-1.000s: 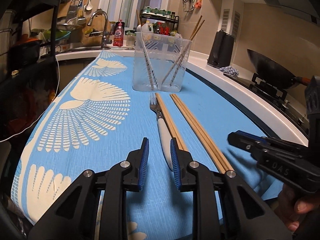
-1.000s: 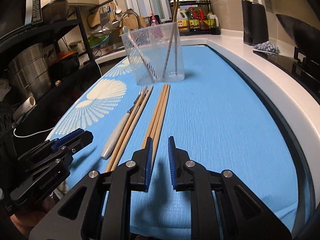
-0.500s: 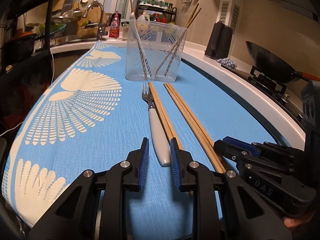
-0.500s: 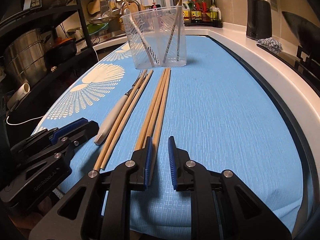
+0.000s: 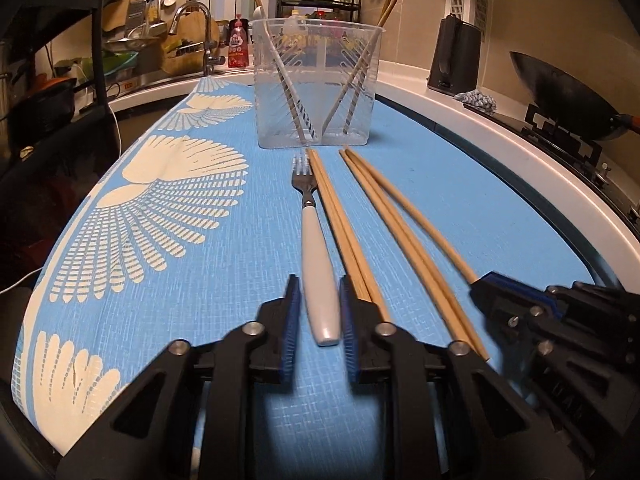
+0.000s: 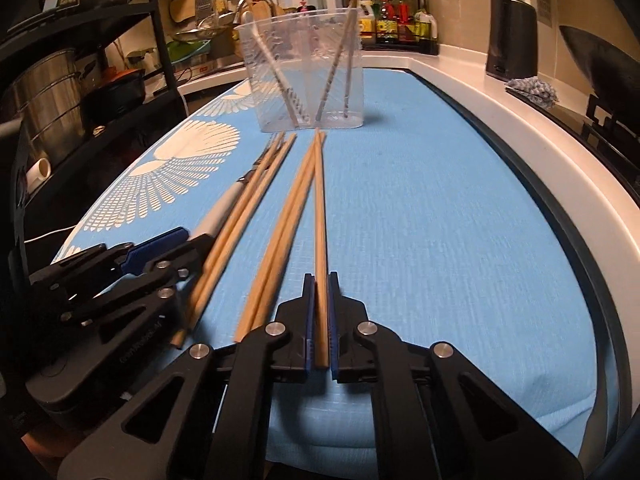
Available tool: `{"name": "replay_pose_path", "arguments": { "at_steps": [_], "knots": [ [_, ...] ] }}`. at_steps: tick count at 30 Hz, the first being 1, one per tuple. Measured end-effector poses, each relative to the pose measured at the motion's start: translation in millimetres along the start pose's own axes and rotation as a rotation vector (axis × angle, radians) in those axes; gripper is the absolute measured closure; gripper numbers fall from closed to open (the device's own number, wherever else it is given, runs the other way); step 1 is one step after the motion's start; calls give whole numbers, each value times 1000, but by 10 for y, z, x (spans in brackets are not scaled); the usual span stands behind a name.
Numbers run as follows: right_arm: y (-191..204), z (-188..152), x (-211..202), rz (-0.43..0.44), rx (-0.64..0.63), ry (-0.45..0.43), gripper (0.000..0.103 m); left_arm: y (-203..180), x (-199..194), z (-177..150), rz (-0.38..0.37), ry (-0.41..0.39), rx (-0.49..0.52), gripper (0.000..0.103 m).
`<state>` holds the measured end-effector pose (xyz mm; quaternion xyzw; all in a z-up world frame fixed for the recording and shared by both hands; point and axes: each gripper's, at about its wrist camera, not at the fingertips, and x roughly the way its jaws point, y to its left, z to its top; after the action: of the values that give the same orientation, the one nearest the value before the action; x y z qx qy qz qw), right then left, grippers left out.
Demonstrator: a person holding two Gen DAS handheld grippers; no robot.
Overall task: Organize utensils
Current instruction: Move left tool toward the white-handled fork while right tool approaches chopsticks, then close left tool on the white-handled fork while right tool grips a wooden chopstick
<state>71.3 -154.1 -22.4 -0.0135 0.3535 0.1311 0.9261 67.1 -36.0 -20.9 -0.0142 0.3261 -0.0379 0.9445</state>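
Clamping one chopstick [image 6: 320, 216], the right gripper [image 6: 321, 280] is closed; the left gripper [image 5: 320, 292] straddles the fork [image 5: 316, 264] handle, jaws closing, not yet pressing.

Home kitchen: sink tap [image 5: 196, 24], wok [image 5: 560, 100], spice rack [image 6: 384, 4].

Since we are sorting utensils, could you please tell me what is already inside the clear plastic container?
The clear container holds a white-handled utensil and two wooden chopsticks, all leaning. The utensil's working end cannot be made out.
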Motion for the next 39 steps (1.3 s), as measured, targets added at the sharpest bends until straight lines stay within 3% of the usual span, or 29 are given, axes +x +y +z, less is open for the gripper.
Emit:
{"name": "replay_pose_path", "arguments": {
  "at_steps": [10,27,39],
  "knots": [
    [-394,-47,-69,-60,76,-13,97,176,-191,-139,32,-12,-6,85],
    [-363,-124,-108,-65,74,-56,95,55,-27,-88,46,-81,24,83],
    [-174,-87,-59,-40,28,-49,97,83,-49,-81,24,-72,28,85]
  ]
}}
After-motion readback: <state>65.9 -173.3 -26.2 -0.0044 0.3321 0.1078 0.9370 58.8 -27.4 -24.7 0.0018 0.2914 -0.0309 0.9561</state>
